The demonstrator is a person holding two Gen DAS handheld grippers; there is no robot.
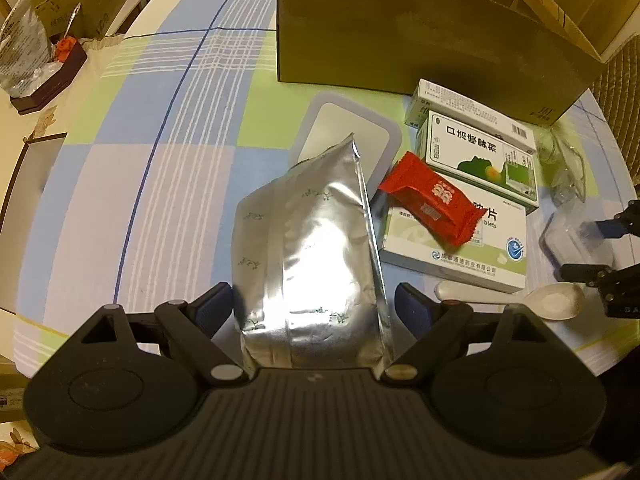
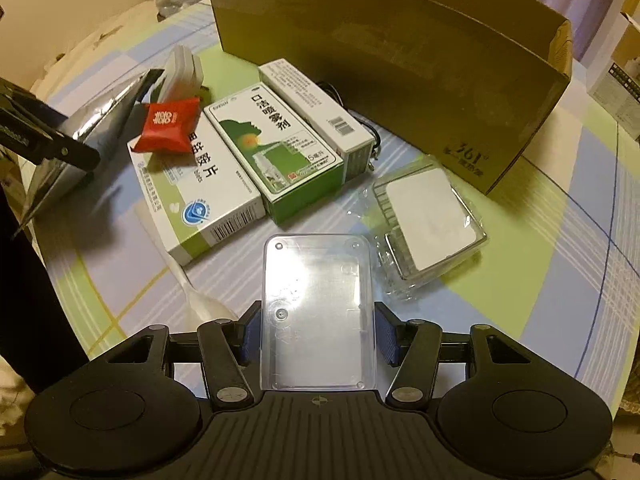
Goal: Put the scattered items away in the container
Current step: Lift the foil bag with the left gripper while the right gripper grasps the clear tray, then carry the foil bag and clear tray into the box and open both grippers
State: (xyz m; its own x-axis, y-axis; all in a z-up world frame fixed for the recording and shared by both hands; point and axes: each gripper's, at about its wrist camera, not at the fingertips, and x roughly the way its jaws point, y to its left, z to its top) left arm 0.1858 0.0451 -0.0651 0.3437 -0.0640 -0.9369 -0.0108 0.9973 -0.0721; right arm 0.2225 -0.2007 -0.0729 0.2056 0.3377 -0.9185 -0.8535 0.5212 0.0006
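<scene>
The left gripper (image 1: 314, 304) has a silver foil pouch (image 1: 310, 256) standing upright between its fingers; the left pad touches the pouch, while a gap shows at the right one. The right gripper (image 2: 320, 338) clamps a clear plastic case (image 2: 318, 312), both blue pads on its sides. Behind them on the checked tablecloth (image 1: 160, 160) lie three medicine boxes (image 2: 276, 148) side by side, with a red sachet (image 2: 168, 124) on the leftmost. The open cardboard box (image 2: 400, 60) stands at the table's far edge, just behind them.
</scene>
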